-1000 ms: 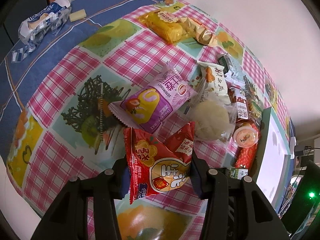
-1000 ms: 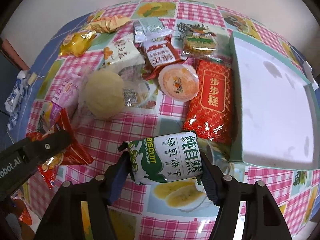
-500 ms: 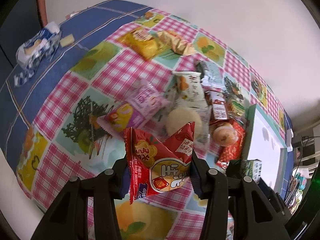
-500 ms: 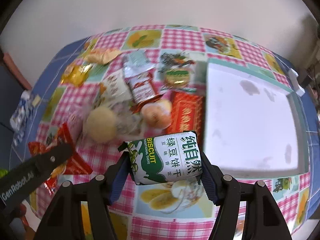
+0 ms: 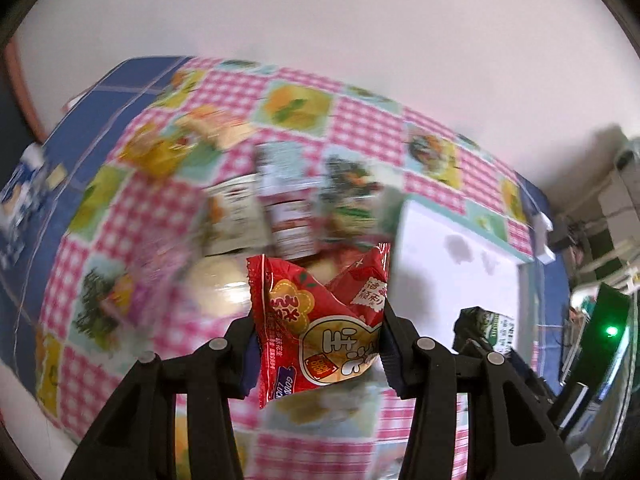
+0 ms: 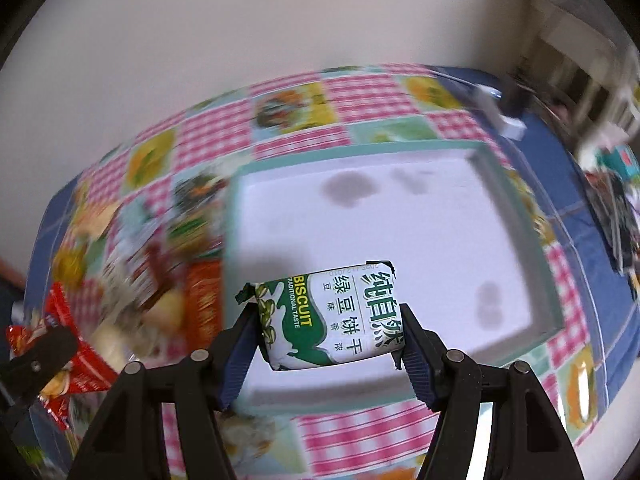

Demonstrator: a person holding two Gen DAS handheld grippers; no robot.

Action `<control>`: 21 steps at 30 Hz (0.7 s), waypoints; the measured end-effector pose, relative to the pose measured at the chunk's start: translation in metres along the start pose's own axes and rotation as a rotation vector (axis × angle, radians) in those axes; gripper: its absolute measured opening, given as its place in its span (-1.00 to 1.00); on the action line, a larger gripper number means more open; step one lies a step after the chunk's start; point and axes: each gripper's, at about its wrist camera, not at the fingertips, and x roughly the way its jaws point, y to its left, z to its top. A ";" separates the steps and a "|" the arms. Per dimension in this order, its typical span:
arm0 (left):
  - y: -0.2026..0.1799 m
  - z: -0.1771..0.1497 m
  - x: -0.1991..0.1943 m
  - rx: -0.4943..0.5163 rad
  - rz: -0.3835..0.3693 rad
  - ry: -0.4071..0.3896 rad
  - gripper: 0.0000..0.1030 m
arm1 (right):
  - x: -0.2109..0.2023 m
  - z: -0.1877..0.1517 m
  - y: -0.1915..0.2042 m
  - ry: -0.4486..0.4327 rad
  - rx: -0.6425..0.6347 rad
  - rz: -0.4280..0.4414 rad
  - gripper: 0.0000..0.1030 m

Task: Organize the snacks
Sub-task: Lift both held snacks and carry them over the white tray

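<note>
One red snack packet [image 5: 320,328], one green biscuit pack [image 6: 332,316], one white tray [image 6: 400,216].

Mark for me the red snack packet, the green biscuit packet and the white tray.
red snack packet [image 5: 320,332], left wrist view, on its printed front.
green biscuit packet [image 6: 332,316], right wrist view, on the middle of its label.
white tray [image 6: 400,232], right wrist view, on its bare white floor.

A table spread with a pink-checked, fruit-patterned cloth [image 6: 360,92] over a blue cover [image 6: 568,184] carries everything. A shallow white tray with a pale green rim [image 6: 516,184] lies flat toward the cloth's right edge. Beside its left wall a blurred heap of snack packets [image 5: 280,196] covers the cloth's middle.
</note>
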 end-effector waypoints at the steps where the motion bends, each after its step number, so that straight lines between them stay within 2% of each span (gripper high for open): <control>1: -0.015 0.002 0.004 0.022 -0.012 0.005 -0.01 | 0.001 0.003 -0.008 -0.001 0.020 -0.012 0.34; 5: -0.050 0.005 0.017 0.074 -0.041 0.024 -0.01 | 0.008 0.016 -0.045 -0.008 0.104 -0.071 0.34; 10: -0.089 0.007 0.039 0.130 -0.051 0.026 -0.01 | 0.021 0.029 -0.082 -0.002 0.194 -0.100 0.34; 21: -0.116 0.019 0.103 0.112 -0.054 0.050 -0.01 | 0.052 0.047 -0.124 -0.021 0.249 -0.152 0.34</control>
